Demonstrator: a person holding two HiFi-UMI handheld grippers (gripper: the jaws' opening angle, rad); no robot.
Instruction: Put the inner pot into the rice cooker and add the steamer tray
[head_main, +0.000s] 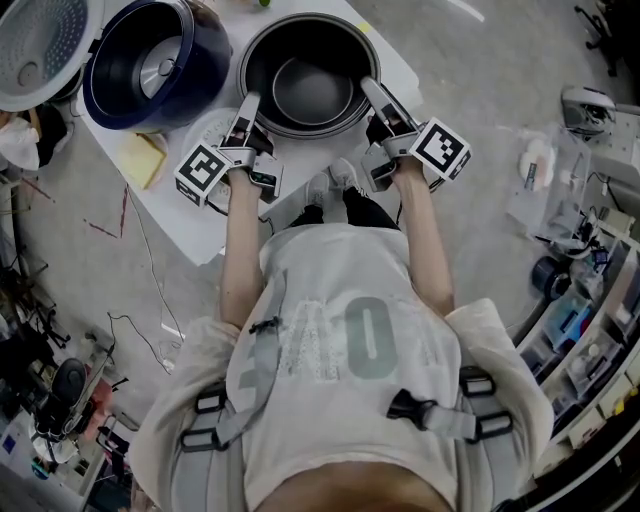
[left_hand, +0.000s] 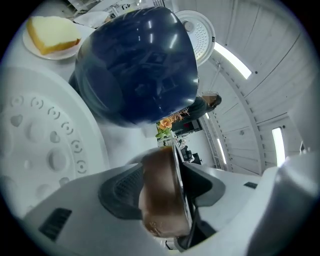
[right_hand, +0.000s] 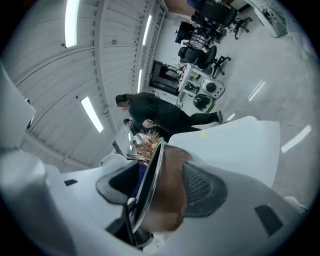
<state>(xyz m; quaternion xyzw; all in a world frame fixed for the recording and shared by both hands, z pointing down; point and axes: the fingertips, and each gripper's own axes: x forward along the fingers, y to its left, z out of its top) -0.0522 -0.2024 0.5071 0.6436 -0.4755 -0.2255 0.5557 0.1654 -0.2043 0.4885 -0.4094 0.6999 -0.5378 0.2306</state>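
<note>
The dark inner pot (head_main: 310, 90) stands on the white table (head_main: 190, 225), to the right of the navy rice cooker (head_main: 150, 60), whose lid (head_main: 40, 40) is open. My left gripper (head_main: 248, 103) straddles the pot's left rim and my right gripper (head_main: 370, 90) its right rim. In the left gripper view the brown pot wall (left_hand: 160, 200) runs between the jaws of the left gripper (left_hand: 172, 165). The right gripper (right_hand: 157, 172) likewise has the wall (right_hand: 167, 200) between its jaws, with a thin slit at the inner pad. A white steamer tray (head_main: 205, 125) lies under my left gripper.
A yellow block (head_main: 143, 158) lies on the table left of the tray and shows on a small plate (left_hand: 50, 32) in the left gripper view. Cables and gear litter the floor at left. Shelves with clutter (head_main: 585, 300) stand at right. A person in dark clothes (right_hand: 160, 112) bends far behind.
</note>
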